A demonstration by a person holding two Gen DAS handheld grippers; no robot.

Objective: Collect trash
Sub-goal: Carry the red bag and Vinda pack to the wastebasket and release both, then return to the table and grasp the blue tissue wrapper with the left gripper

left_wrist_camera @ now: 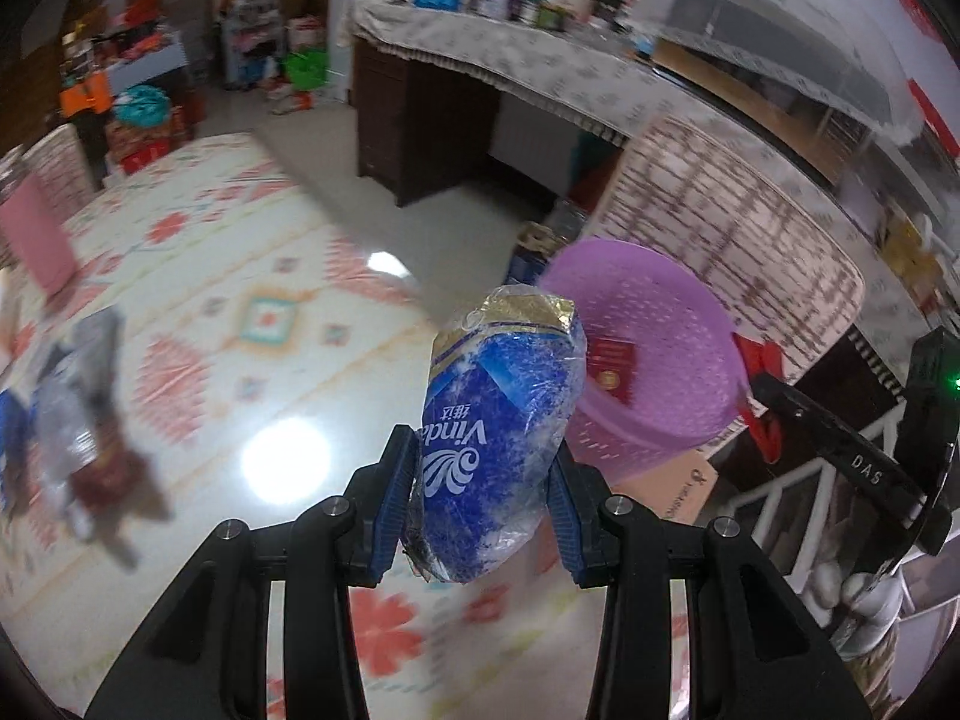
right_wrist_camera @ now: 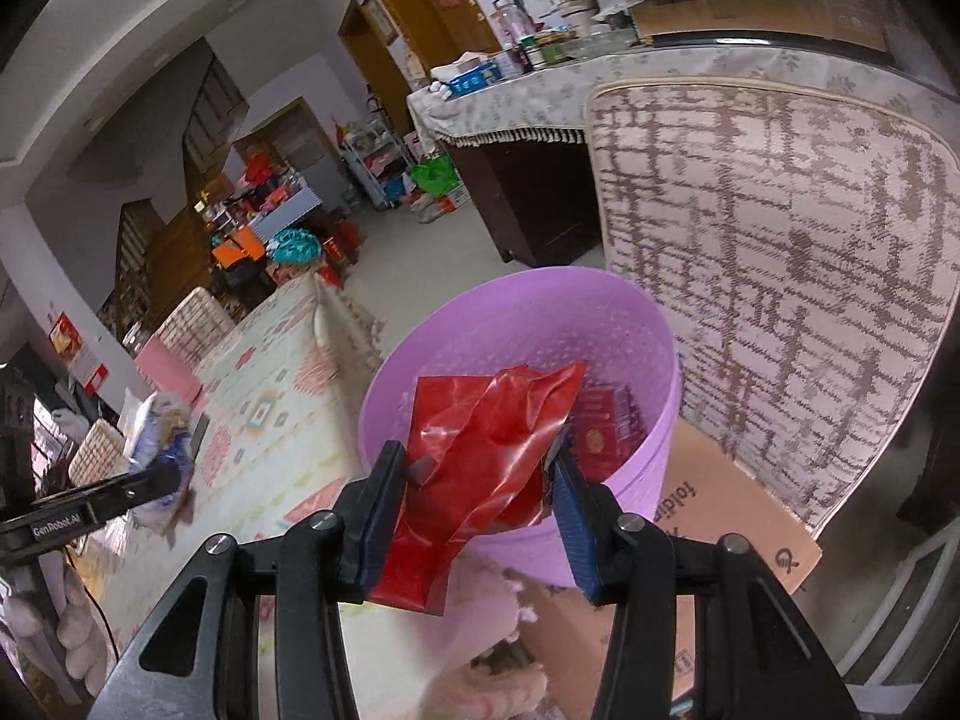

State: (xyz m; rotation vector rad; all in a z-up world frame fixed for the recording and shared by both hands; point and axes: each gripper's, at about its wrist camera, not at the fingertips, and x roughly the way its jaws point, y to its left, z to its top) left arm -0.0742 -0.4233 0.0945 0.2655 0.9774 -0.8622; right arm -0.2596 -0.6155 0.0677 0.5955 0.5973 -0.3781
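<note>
My left gripper point(left_wrist_camera: 483, 483) is shut on a blue and white Vinda tissue wrapper point(left_wrist_camera: 504, 414), held above the patterned mat, left of the purple basket point(left_wrist_camera: 654, 324). The basket holds a red packet point(left_wrist_camera: 612, 369). My right gripper point(right_wrist_camera: 474, 498) is shut on a crumpled red plastic wrapper point(right_wrist_camera: 486, 456), held at the near rim of the purple basket point(right_wrist_camera: 522, 324), partly over its opening. Red packets point(right_wrist_camera: 600, 432) lie inside it. The left gripper with the blue wrapper point(right_wrist_camera: 159, 438) shows at the left of the right wrist view.
The basket stands on a cardboard box point(right_wrist_camera: 720, 510) beside an upright patterned mattress point(right_wrist_camera: 780, 276). A dark desk with a cloth and many bottles point(left_wrist_camera: 480, 30) stands behind. Blurred trash point(left_wrist_camera: 78, 420) lies on the patterned mat point(left_wrist_camera: 240, 300) at left.
</note>
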